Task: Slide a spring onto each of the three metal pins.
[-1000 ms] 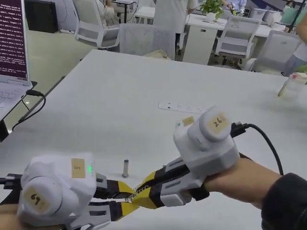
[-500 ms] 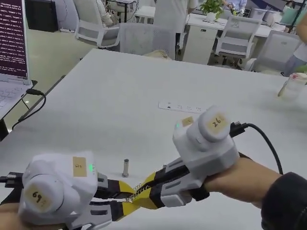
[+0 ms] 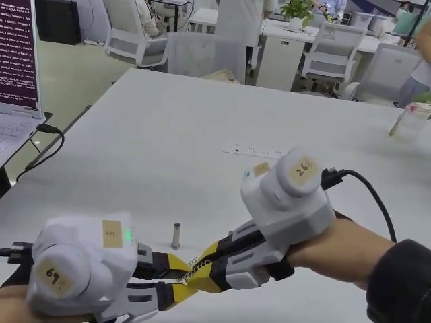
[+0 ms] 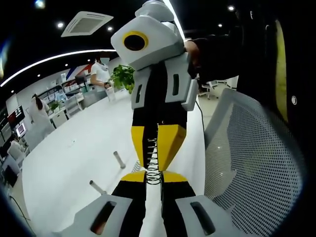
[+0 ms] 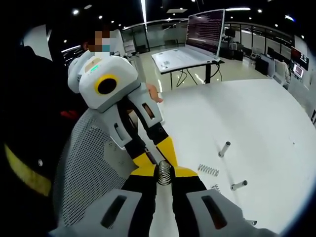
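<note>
Spring (image 4: 153,155) hanging over table (image 3: 202,128), barely shifting since second ago. Left gripper (image 4: 153,174) jaws nearly closed, pinching one end; right gripper (image 5: 165,172) jaws pinching other. Threading seemingly stalling; standing pin (image 3: 176,236) waiting bare nearby.

The left gripper (image 3: 176,279) is held low at the left, pointed to the right. The right gripper (image 3: 204,264) is held from the right, pointed left and downward, by a hand (image 3: 340,247) in a dark sleeve (image 3: 404,282). The tips are set nearly nose to nose, and both pairs of jaws are closed on one spring (image 3: 192,265).
</note>
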The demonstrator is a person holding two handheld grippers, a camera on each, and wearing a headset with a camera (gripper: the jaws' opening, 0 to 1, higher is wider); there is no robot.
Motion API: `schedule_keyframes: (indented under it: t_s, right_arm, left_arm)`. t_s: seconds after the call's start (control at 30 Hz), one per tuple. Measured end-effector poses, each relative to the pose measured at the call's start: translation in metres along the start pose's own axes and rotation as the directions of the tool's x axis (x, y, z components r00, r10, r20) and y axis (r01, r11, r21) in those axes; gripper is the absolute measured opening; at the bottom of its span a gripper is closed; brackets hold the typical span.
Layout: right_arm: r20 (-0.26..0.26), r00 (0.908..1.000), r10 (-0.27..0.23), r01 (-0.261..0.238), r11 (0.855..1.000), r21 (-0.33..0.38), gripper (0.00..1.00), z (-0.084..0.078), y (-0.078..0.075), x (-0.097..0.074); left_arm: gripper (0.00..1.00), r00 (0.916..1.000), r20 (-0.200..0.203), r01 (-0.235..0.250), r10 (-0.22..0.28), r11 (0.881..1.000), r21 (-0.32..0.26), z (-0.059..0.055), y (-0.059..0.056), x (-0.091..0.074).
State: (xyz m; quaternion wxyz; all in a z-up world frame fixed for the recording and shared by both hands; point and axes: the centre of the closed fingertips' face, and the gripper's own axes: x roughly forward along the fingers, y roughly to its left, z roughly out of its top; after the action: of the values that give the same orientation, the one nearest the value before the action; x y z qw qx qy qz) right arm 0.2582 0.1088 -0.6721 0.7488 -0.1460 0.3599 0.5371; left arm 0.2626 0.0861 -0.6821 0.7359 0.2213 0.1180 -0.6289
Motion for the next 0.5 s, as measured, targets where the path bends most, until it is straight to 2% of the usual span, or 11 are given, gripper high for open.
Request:
schedule_keyframes:
  t_s: [0.33, 0.4, 0.5]
  right_arm:
    - [-0.028, 0.9996, 0.003, -0.003, 1.0, -0.001, 0.08, -0.004, 0.001, -0.001]
    - [-0.033, 0.9994, -0.005, 0.005, 1.0, -0.001, 0.08, -0.005, -0.002, -0.004]
    - [-0.04, 0.9991, -0.016, 0.016, 1.0, 0.002, 0.08, -0.007, -0.007, -0.01]
  left_arm:
    - [0.05, 0.9999, -0.004, 0.016, -0.016, 1.0, -0.007, -0.001, -0.004, 0.002]
    - [0.09, 0.9998, 0.0, 0.018, -0.018, 1.0, -0.025, -0.001, -0.004, 0.001]
    - [0.1, 0.9998, 0.006, 0.021, -0.021, 0.999, -0.042, -0.002, -0.003, 0.0]
